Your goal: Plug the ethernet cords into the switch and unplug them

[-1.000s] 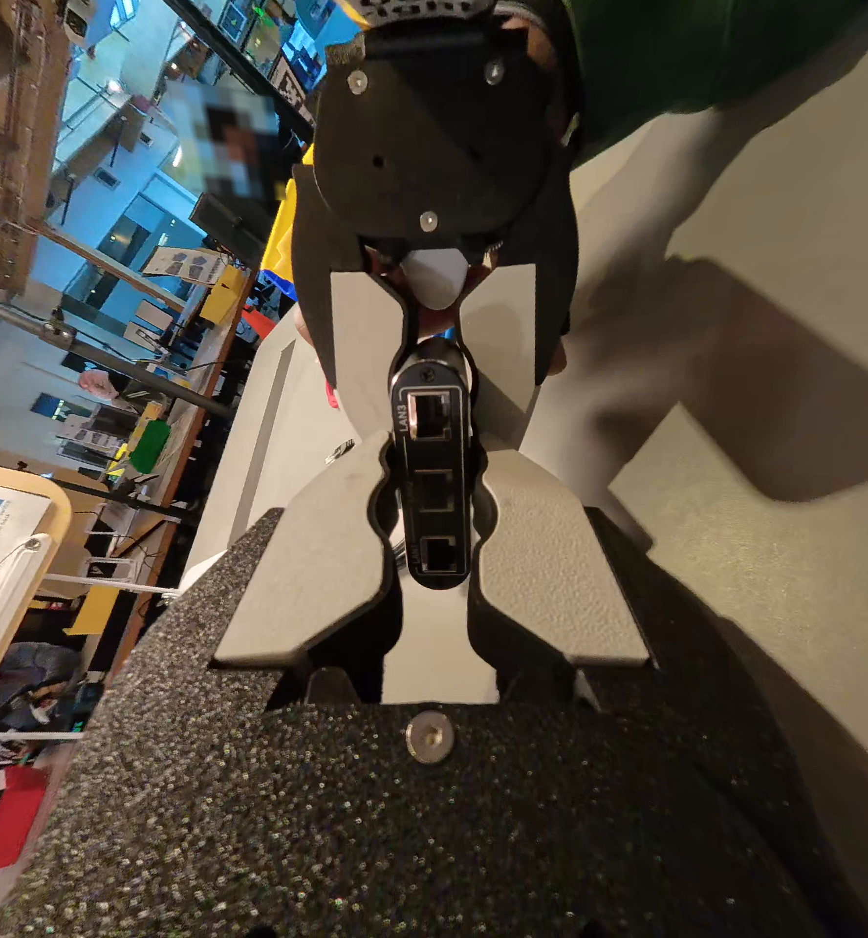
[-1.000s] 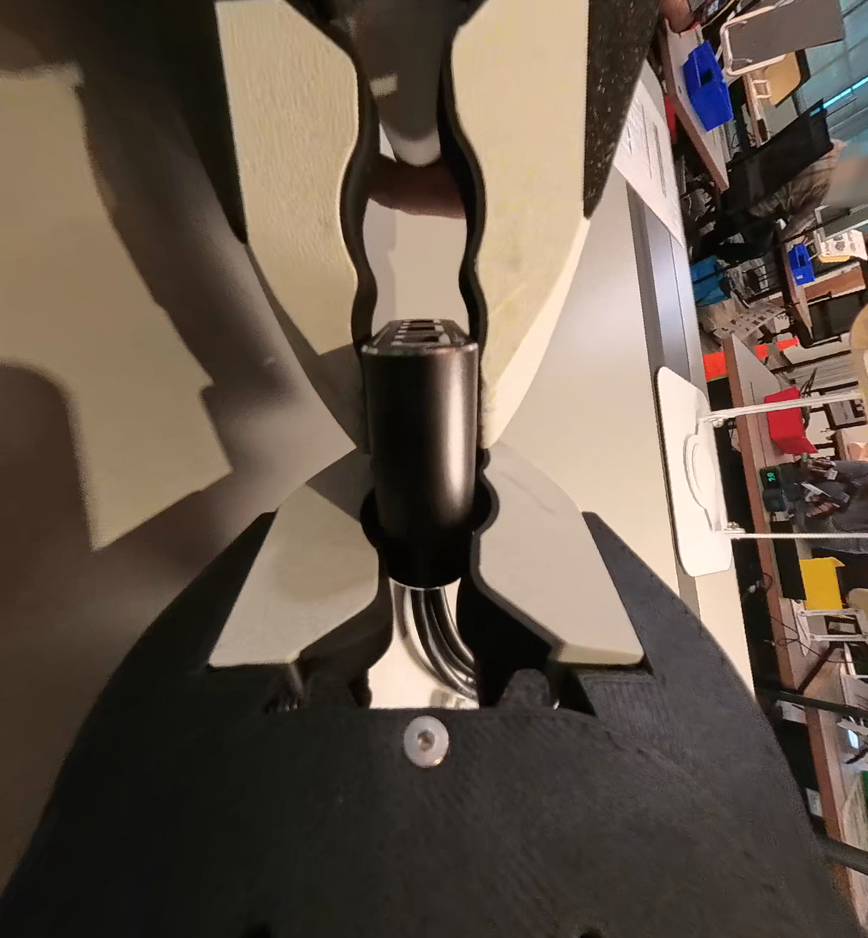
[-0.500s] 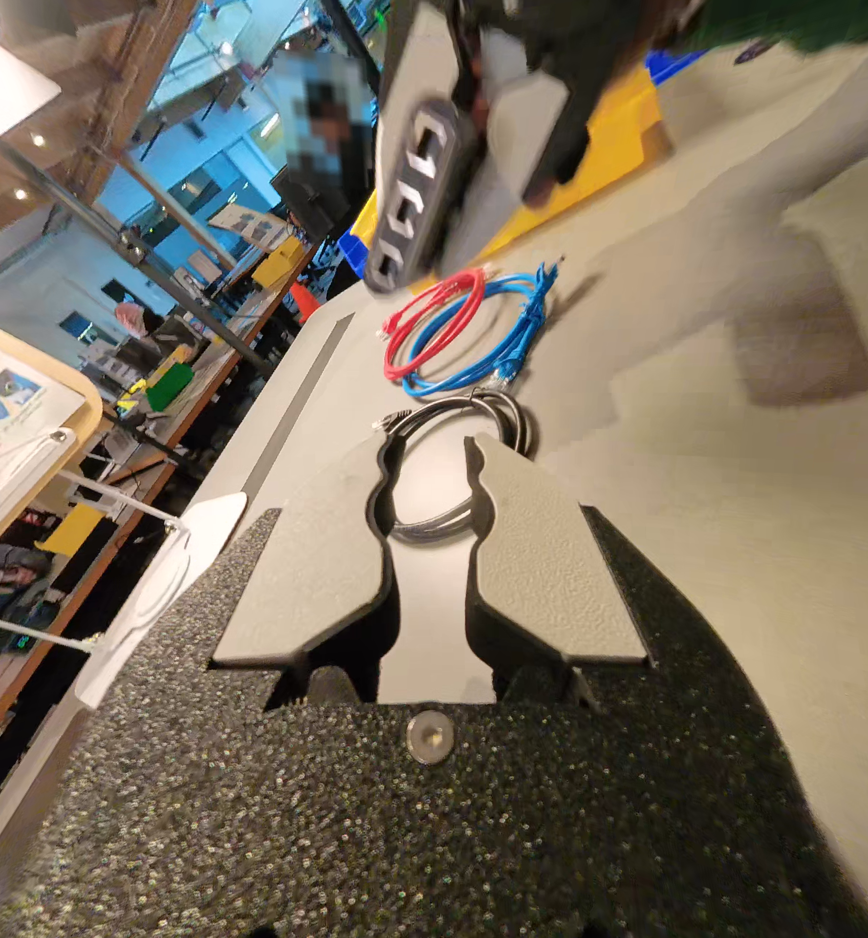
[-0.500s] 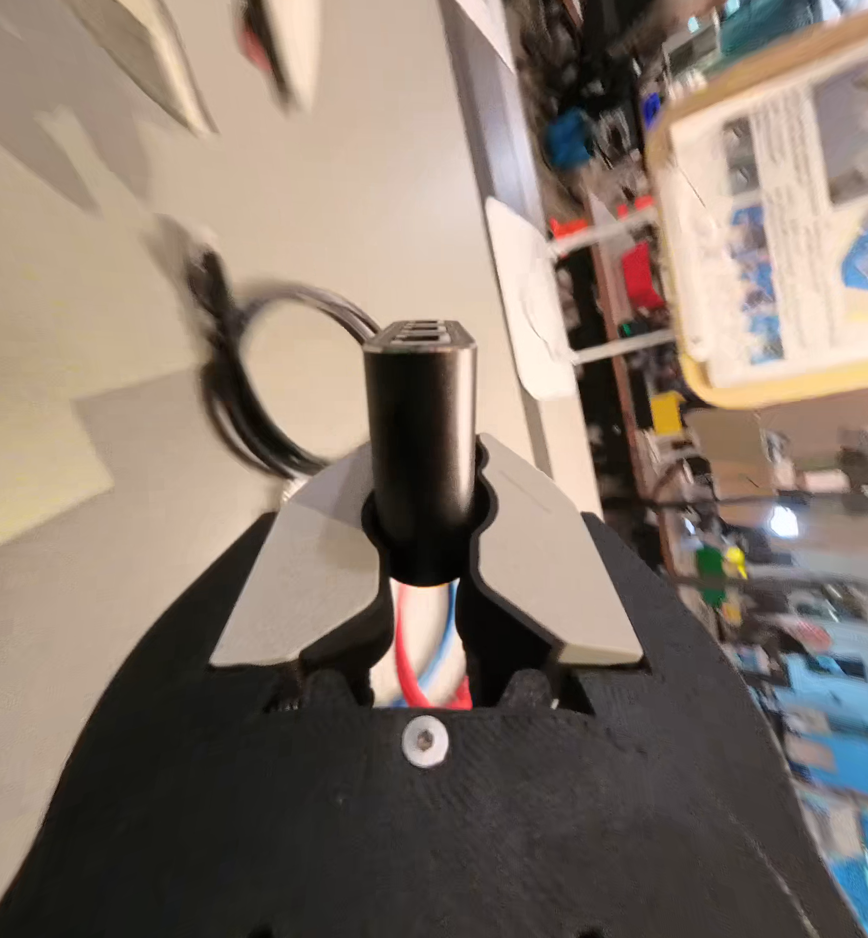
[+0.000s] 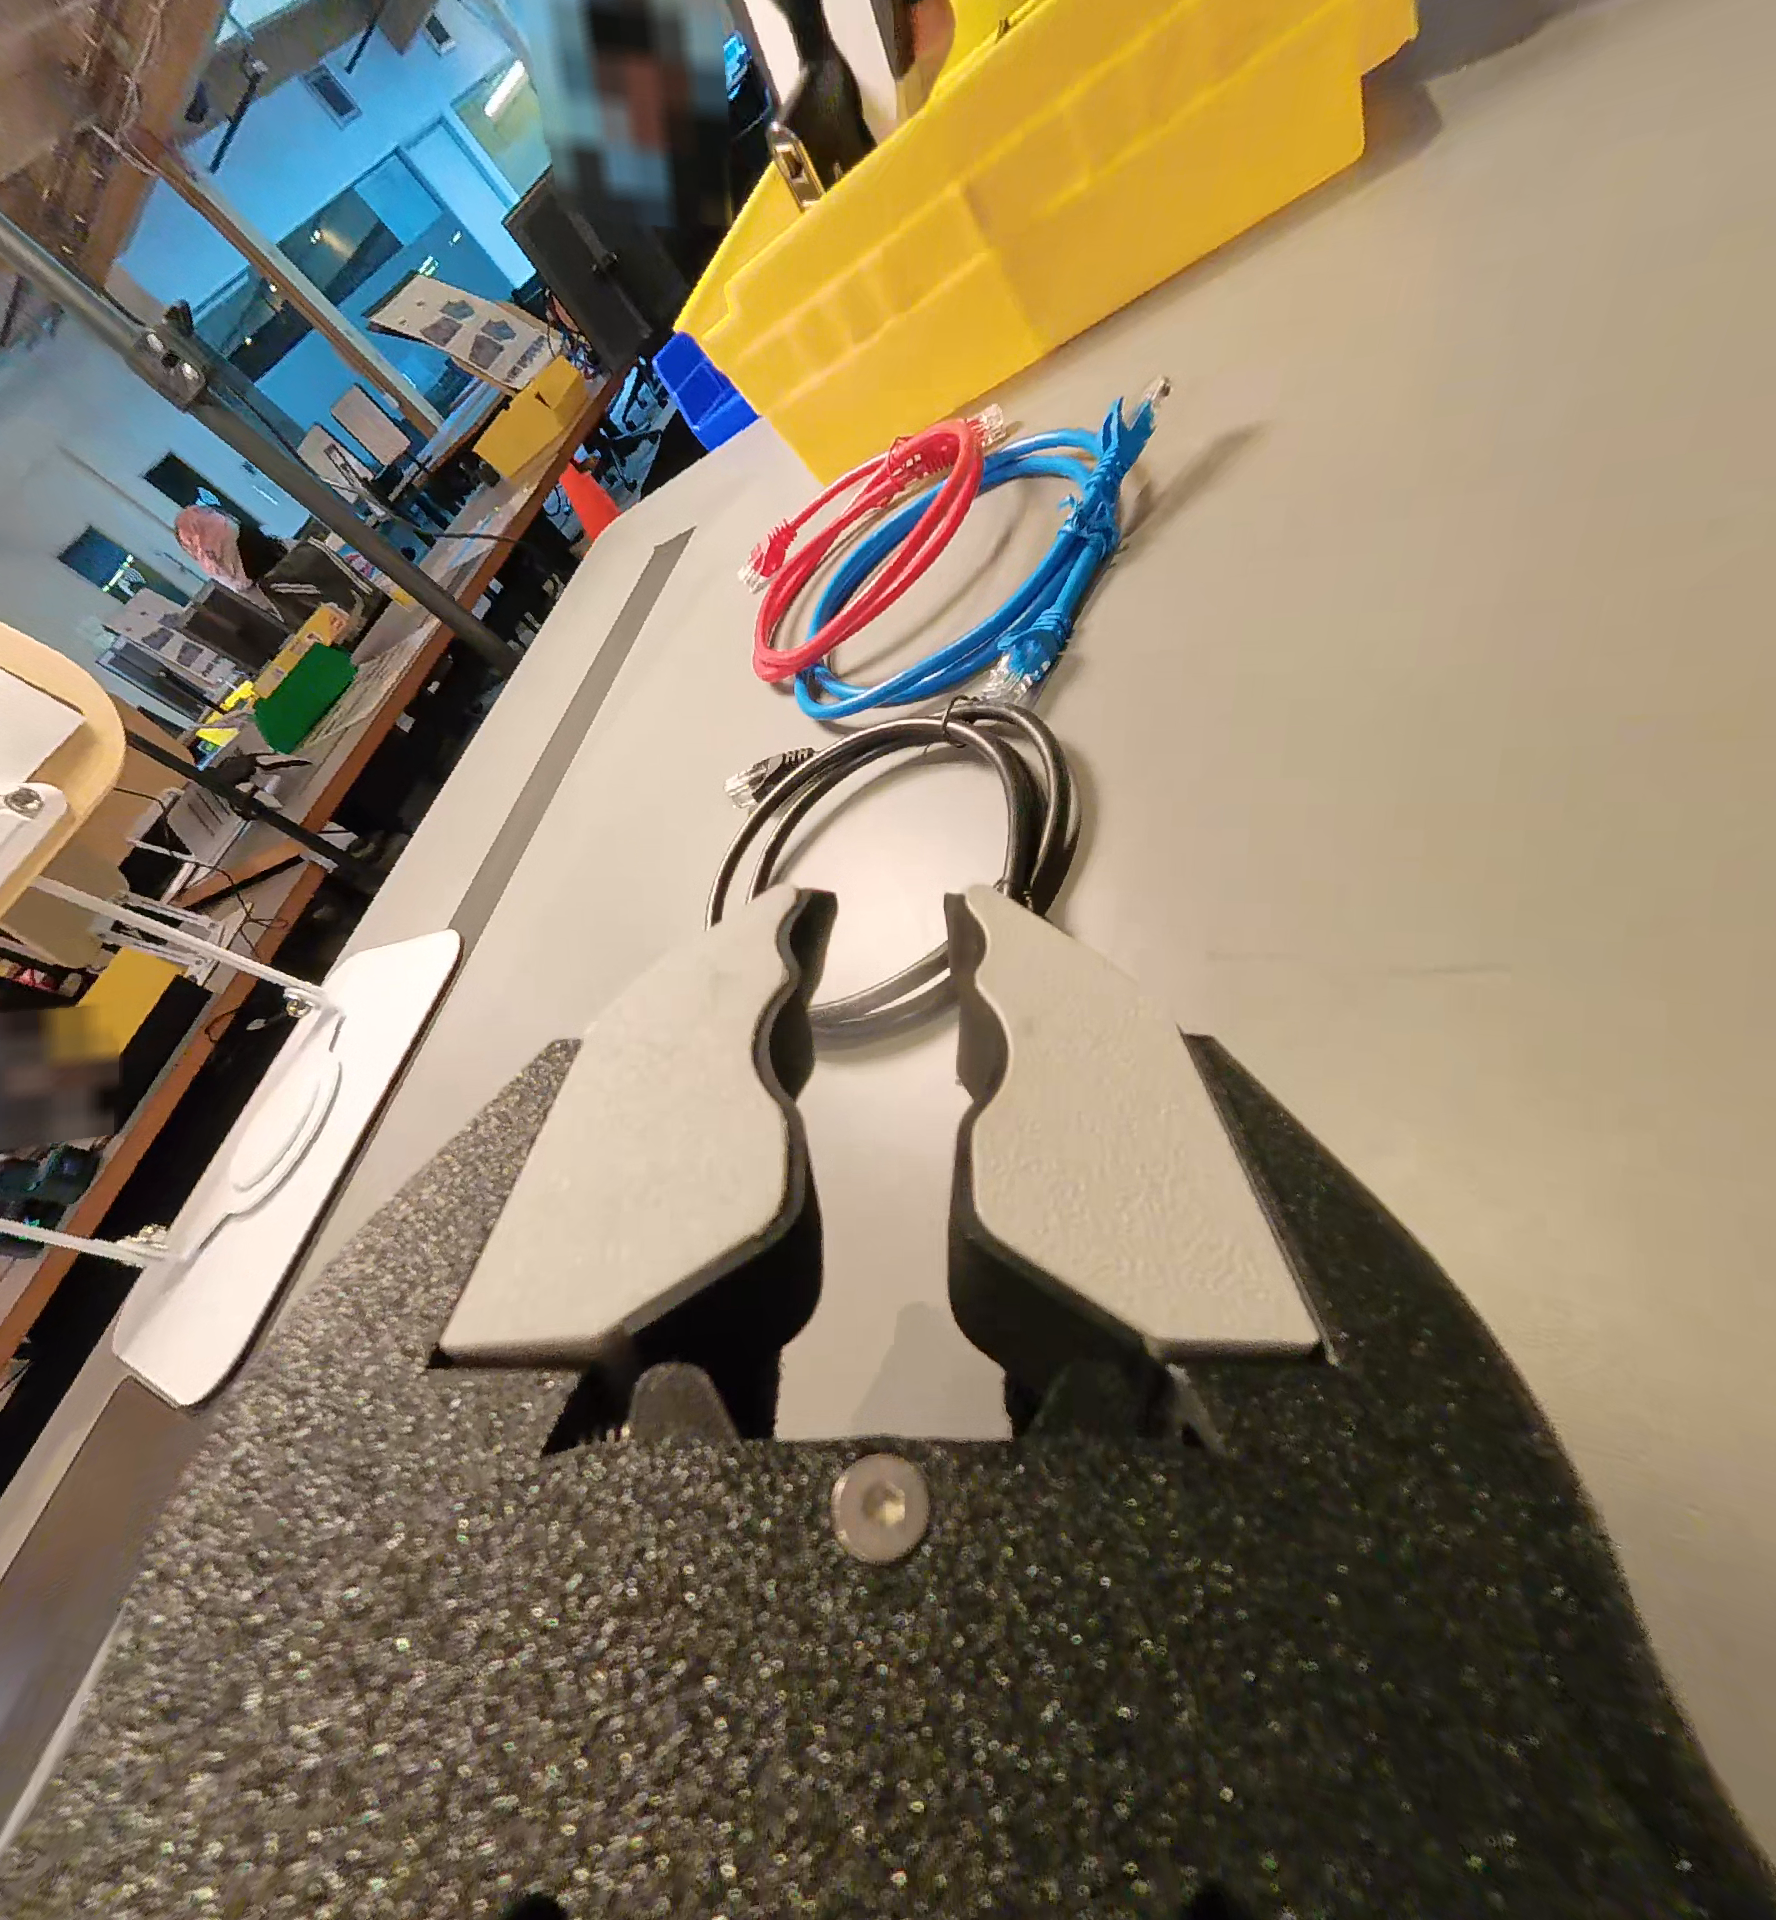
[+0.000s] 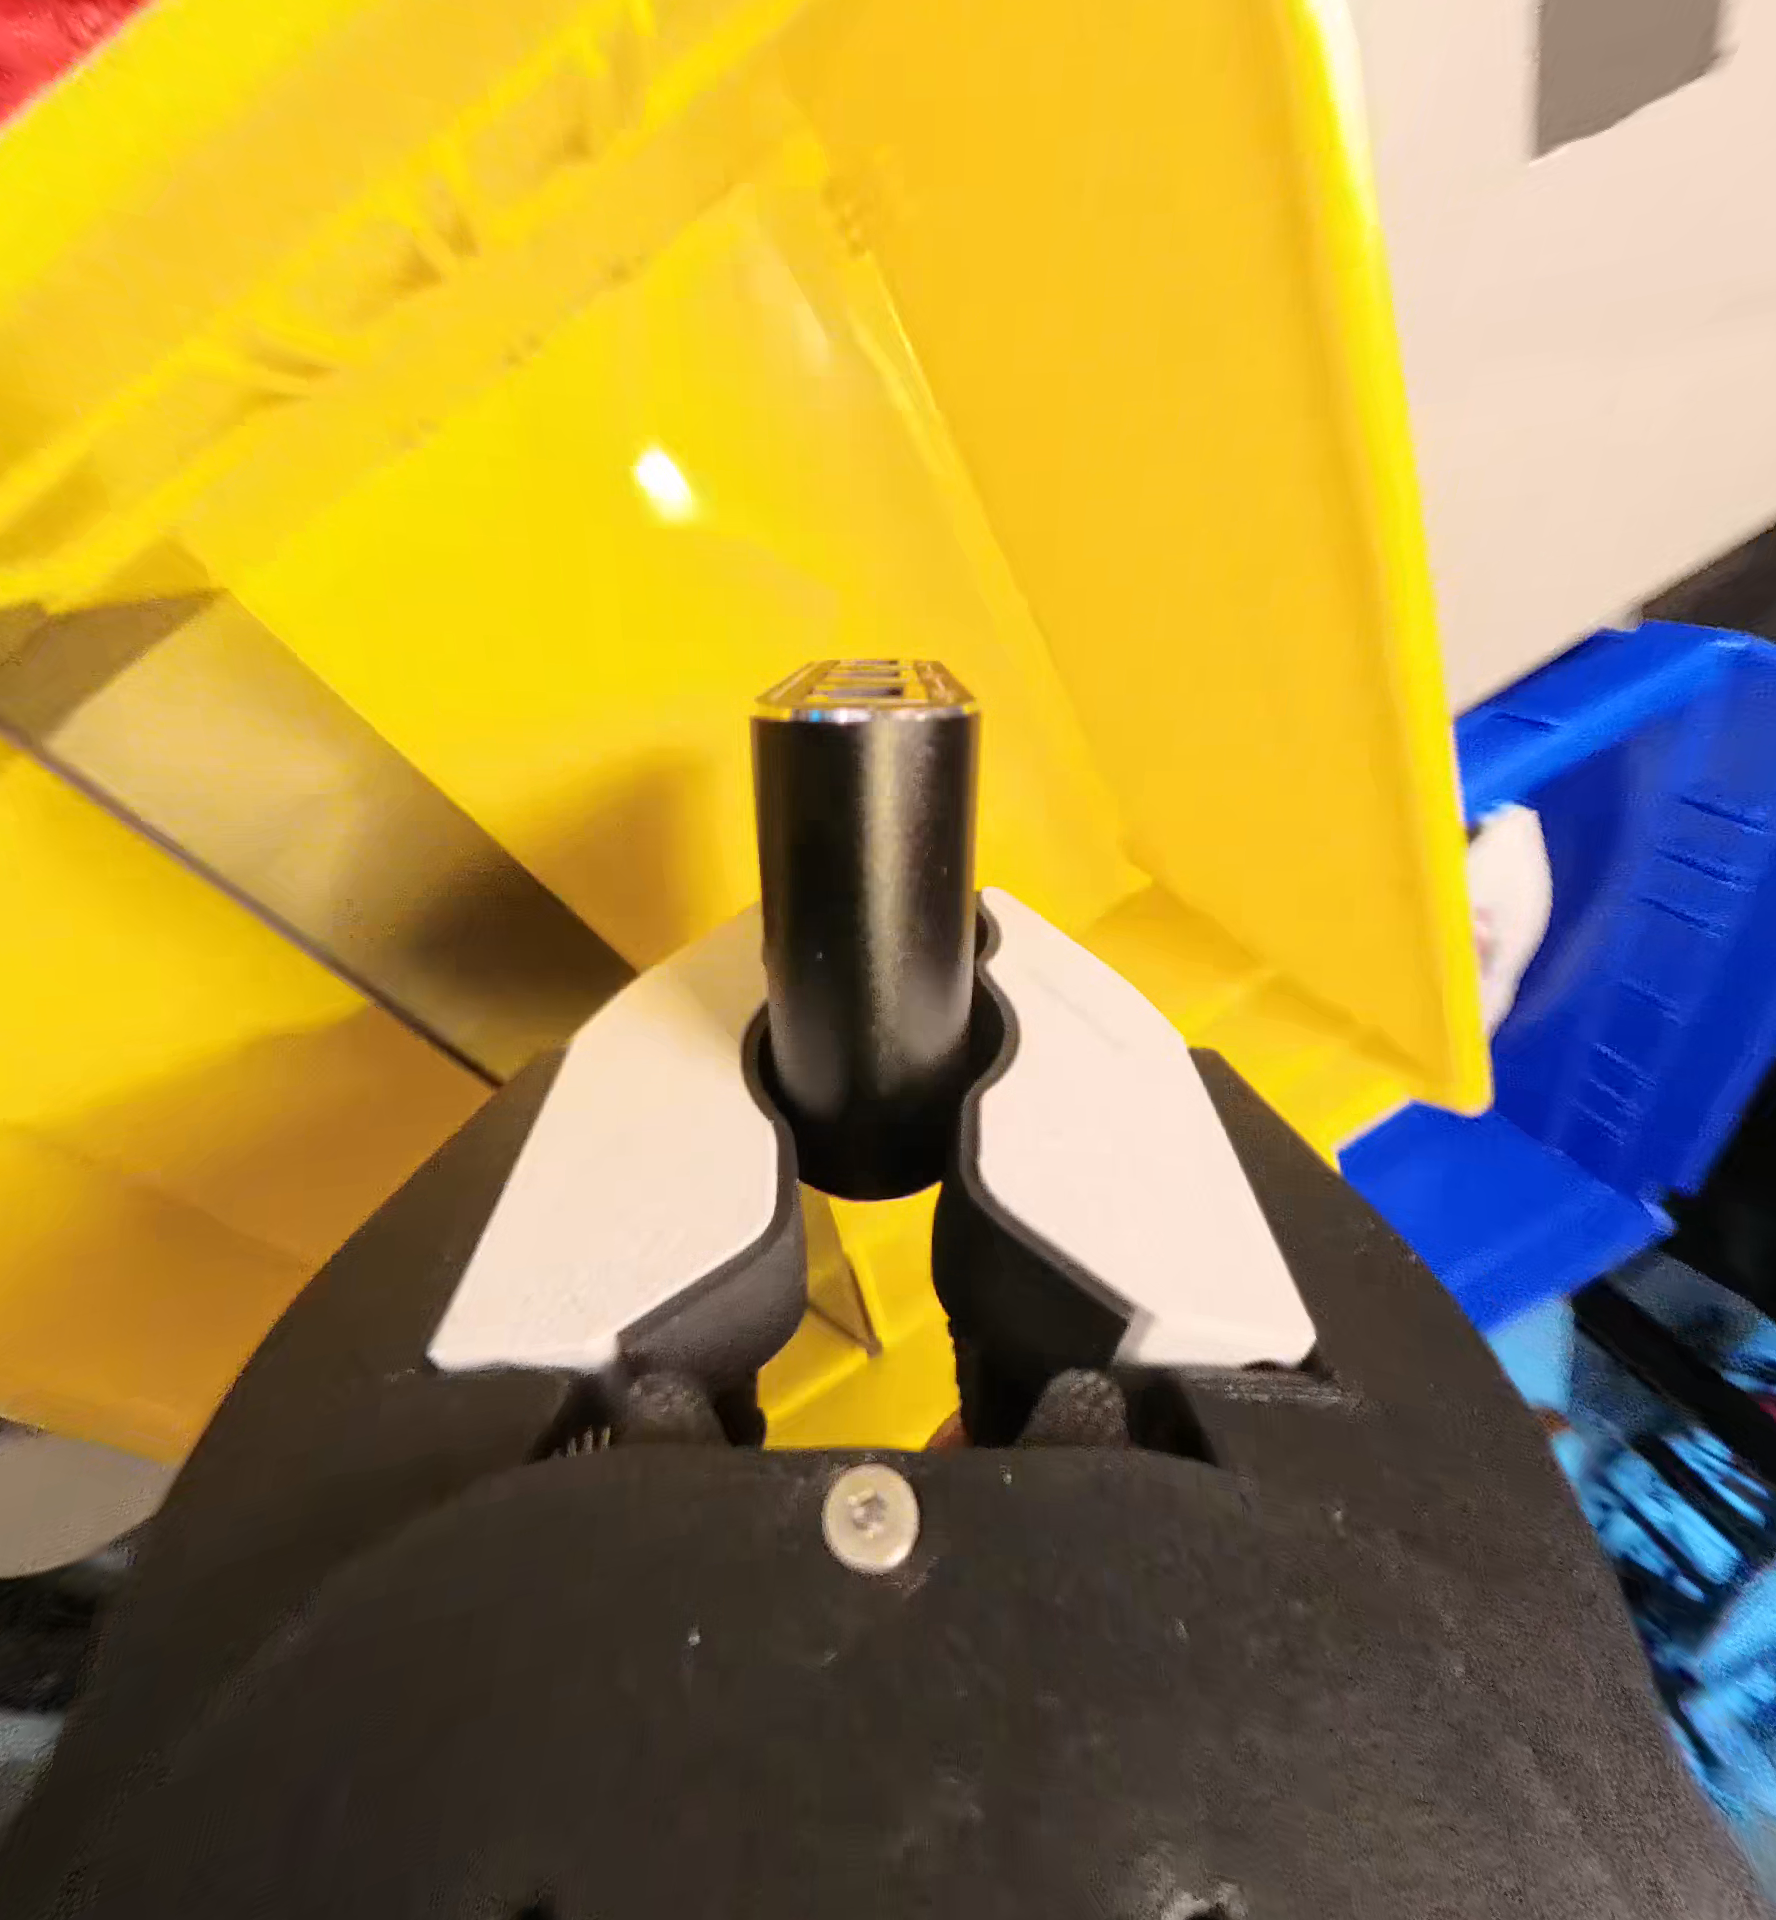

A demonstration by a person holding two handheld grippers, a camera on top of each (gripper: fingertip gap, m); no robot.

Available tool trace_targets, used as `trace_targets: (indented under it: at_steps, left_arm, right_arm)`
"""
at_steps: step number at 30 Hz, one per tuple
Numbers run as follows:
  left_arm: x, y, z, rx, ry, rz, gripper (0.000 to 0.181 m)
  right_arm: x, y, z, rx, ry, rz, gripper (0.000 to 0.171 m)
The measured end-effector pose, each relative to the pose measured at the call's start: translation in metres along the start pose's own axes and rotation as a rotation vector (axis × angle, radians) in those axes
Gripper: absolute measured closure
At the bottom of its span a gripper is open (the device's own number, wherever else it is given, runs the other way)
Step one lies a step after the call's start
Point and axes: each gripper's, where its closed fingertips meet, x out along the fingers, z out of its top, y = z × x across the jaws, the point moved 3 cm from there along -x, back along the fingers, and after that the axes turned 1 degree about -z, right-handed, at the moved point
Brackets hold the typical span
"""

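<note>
Bare tabletop [image 5: 1435,727] right of cords [image 5: 925,582] — open

black cord [image 5: 1019,800]: near loop hidden behind the left gripper's fingers [image 5: 676,1122]
switch [image 6: 863,883]: base hidden between gripper pads
yellow bin [image 6: 551,468]: blurred, cut off at the frame edge

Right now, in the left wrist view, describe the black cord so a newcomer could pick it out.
Start at the big yellow plastic bin on the grey table; in front of it lie a red coiled cord and a blue coiled cord, overlapping. The black coiled ethernet cord lies nearer still, just beyond the open left gripper. It is the only black coil, apart from the coloured pair.
</note>
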Motion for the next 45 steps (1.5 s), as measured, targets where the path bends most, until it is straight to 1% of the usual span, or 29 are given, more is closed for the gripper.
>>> trace_targets:
  at_steps: [2, 3, 8, 11, 12, 16, 22, 26, 29, 31, 34, 36, 37, 38, 40, 43, 45]
  left_arm:
    - [0.001, 0.001, -0.003, -0.007, 0.008, 0.001, 0.158]
    - [0.001, 0.001, -0.005, -0.008, 0.011, 0.004, 0.158]
    - [0.0, 0.005, -0.008, -0.021, 0.014, 0.012, 0.158]
    - [0.001, 0.004, -0.01, -0.03, 0.013, 0.0, 0.158]
    - [0.001, 0.003, -0.011, -0.031, 0.014, -0.005, 0.158]
    - [0.002, 0.002, -0.011, -0.027, 0.017, -0.011, 0.158]
    - [0.001, 0.004, -0.009, -0.028, 0.013, -0.002, 0.158]
    - [0.0, 0.004, -0.008, -0.031, 0.009, -0.001, 0.158]
    - [-0.001, 0.005, -0.006, -0.072, -0.004, -0.015, 0.157]
    - [-0.002, 0.006, -0.006, -0.128, -0.011, -0.039, 0.154]
    - [-0.003, 0.01, -0.005, -0.189, -0.028, -0.05, 0.153]
    - [-0.004, 0.012, -0.005, -0.209, -0.034, -0.048, 0.153]
    - [-0.004, 0.012, -0.005, -0.214, -0.033, -0.049, 0.153]
    - [-0.004, 0.012, -0.005, -0.215, -0.032, -0.049, 0.153]
    - [-0.003, 0.01, -0.005, -0.212, -0.023, -0.05, 0.153]
    - [-0.001, 0.007, -0.005, -0.2, -0.006, -0.051, 0.153]
    - [-0.001, 0.007, -0.005, -0.191, 0.003, -0.048, 0.153]
  right_arm:
    - [0.016, 0.001, 0.002, 0.01, 0.018, 0.083, 0.142]
    - [0.023, 0.0, 0.001, -0.003, 0.046, 0.085, 0.142]
    - [0.043, -0.013, -0.016, -0.002, 0.244, -0.029, 0.142]
    - [0.045, -0.013, -0.014, 0.053, 0.245, -0.036, 0.143]
    - [0.044, -0.013, -0.012, 0.075, 0.233, -0.026, 0.142]
    - [0.04, -0.008, -0.007, 0.122, 0.22, 0.031, 0.128]
    - [0.032, -0.001, -0.006, 0.131, 0.24, 0.081, 0.121]
    - [0.016, -0.002, -0.008, 0.136, 0.239, 0.029, 0.117]
    - [-0.012, -0.003, -0.002, 0.132, 0.188, -0.071, 0.116]
    - [-0.037, 0.004, 0.013, 0.11, 0.11, -0.135, 0.116]
    - [-0.077, 0.032, 0.05, 0.042, -0.067, -0.172, 0.119]
    - [-0.094, 0.063, 0.083, -0.014, -0.207, -0.133, 0.121]
    - [-0.097, 0.081, 0.1, -0.05, -0.262, -0.094, 0.121]
    - [-0.096, 0.1, 0.116, -0.091, -0.302, -0.053, 0.121]
    - [-0.084, 0.132, 0.143, -0.15, -0.33, 0.024, 0.119]
    - [-0.049, 0.162, 0.171, -0.176, -0.294, 0.112, 0.115]
    - [-0.025, 0.171, 0.181, -0.157, -0.254, 0.16, 0.112]
